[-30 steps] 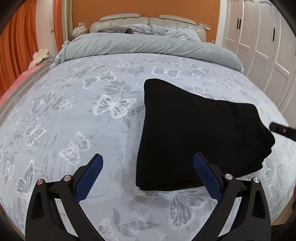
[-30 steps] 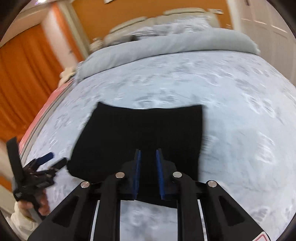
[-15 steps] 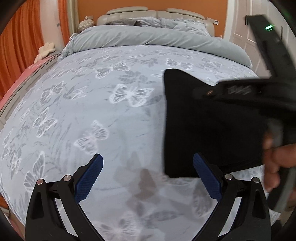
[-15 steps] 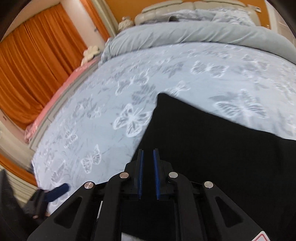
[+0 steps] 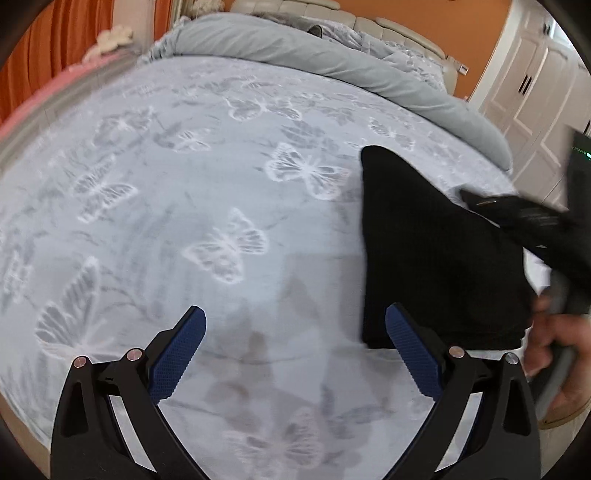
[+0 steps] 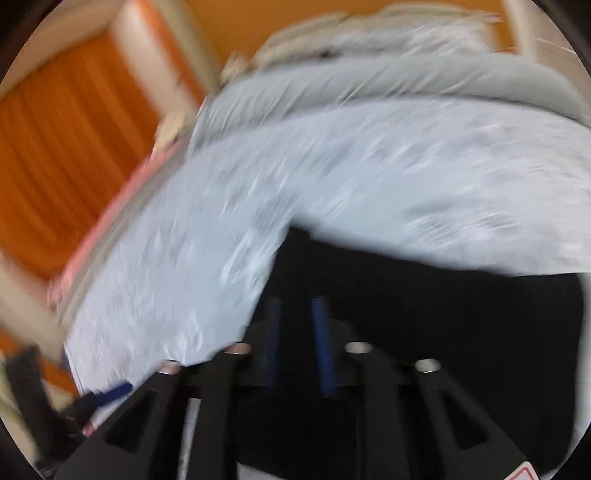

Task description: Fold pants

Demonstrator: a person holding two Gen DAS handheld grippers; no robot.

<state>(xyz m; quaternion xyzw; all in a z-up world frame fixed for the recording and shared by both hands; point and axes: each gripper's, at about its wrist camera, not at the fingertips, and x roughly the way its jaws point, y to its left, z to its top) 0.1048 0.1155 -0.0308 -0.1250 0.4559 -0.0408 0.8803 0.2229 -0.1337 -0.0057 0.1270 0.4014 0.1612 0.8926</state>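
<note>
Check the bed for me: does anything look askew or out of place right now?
Nothing stands out. The folded black pants lie in a compact stack on the butterfly bedspread, edges roughly even. The left gripper is open over bare bedspread; the right gripper is over the pants, though its view is too blurred for detail.

Both wrist views look low across the bed (image 5: 184,166) toward its headboard (image 5: 332,7), sharing the folded black pants (image 5: 436,258); the right view is blurred.

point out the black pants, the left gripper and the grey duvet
black pants (image 5: 436,258), left wrist view, middle of the folded stack
left gripper (image 5: 295,354), left wrist view, between the fingertips
grey duvet (image 5: 295,51), left wrist view, rolled edge
</note>
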